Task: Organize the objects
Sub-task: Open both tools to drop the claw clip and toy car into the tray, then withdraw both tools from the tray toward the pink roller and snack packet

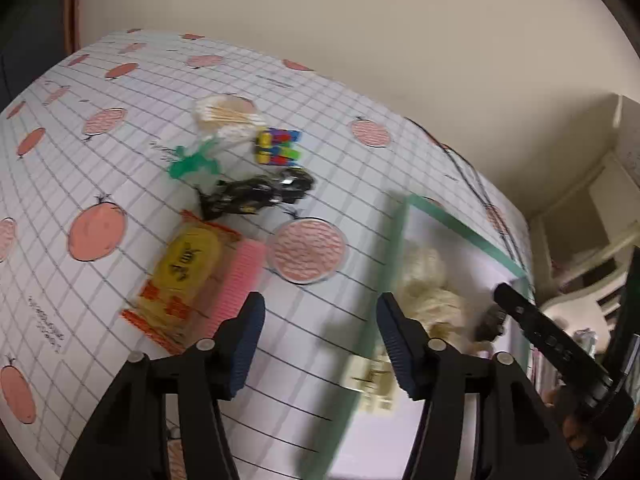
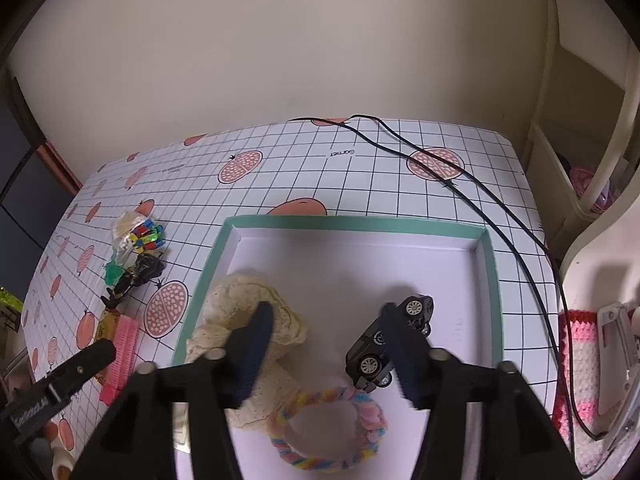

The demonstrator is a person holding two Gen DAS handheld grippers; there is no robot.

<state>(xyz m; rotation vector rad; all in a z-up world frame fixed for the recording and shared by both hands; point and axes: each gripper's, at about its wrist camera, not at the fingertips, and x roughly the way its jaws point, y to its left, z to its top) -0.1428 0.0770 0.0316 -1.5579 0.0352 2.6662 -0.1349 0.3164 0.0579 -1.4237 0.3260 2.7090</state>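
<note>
**Tray's filling up, loose pile on the left is next**

Going left to right: the leftover clutter sits on the white grid-pattern tablecloth with pink fruit prints [image 2: 360, 168], well left of the tray. There's a yellow snack packet with orange trim [image 1: 184, 276] touching a pink ribbed plastic comb [image 1: 240, 280], then a crumpled black wrapper-like thing [image 1: 260, 194], a green plastic bit [image 1: 192, 164], a multicoloured puzzle cube [image 1: 278, 147] and a clear bag of cotton swabs [image 1: 228, 116] at the far end.

The left gripper [image 1: 320, 344] hangs over bare cloth just right of the comb, jaws spread wide, nothing in them. The view is blurry, so I'd guess it's mid-swing.

Next, the shallow white cardboard tray with a teal rim [image 2: 352, 222]. Inside: a cream lace fabric piece [image 2: 244, 300], a pastel braided loop [image 2: 332, 432] and a small black toy car [image 2: 384, 340]. The right gripper [image 2: 328, 344] hovers above, also wide and empty, one finger right beside the car.

My take: grab the packet or comb first since they're closest. Come down square and pinch across the narrow side, because the two are touching and a sloppy close could drag both.
</note>
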